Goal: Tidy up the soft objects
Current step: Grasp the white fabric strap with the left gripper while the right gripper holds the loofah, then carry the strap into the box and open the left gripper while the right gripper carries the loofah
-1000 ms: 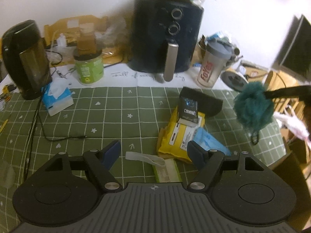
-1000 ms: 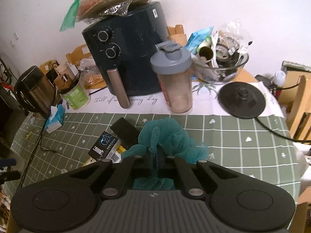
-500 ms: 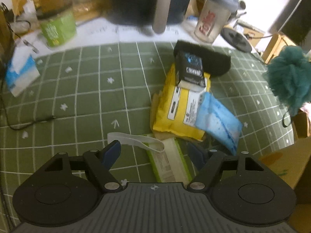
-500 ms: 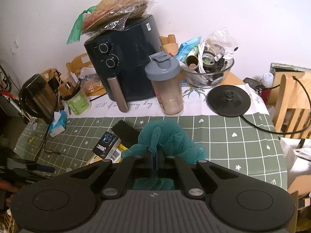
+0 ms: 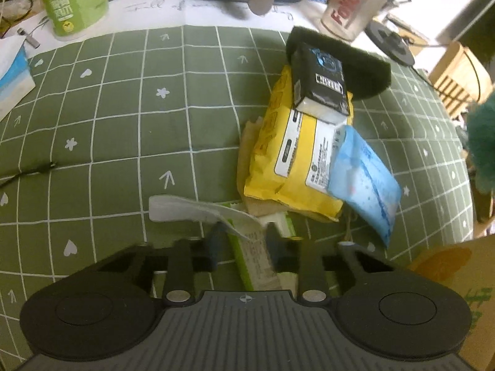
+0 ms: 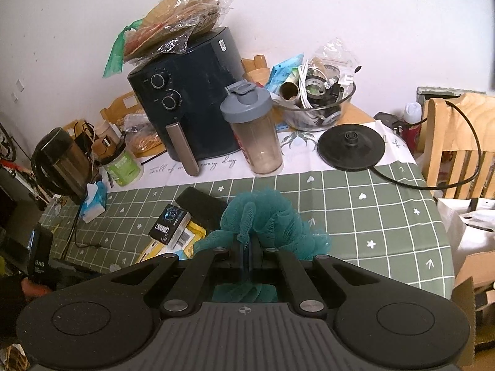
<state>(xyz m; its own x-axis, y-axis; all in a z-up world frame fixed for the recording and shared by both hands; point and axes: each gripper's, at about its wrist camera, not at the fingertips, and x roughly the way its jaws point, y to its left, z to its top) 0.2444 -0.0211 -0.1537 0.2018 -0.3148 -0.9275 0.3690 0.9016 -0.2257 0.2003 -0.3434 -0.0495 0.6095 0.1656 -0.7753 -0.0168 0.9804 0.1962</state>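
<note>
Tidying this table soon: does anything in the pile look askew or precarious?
Yes. The black box lies tilted across the yellow pack and a dark sponge, and a blue packet leans off the yellow pack's edge. The stack looks loose.

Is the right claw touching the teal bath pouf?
Touching. In the right wrist view the right claw is shut on a fold of the teal bath pouf.

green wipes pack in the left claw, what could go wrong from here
1. The left claw, whose jaws have just been closing, straddles the green wipes pack at one end only; lifted, the soft pack may sag or slip.
2. Its white flap lies loose by the left finger and could snag.
3. The yellow pack overlaps the green pack's far end, carrying the black box and blue pouch; pulling may topple them.
</note>
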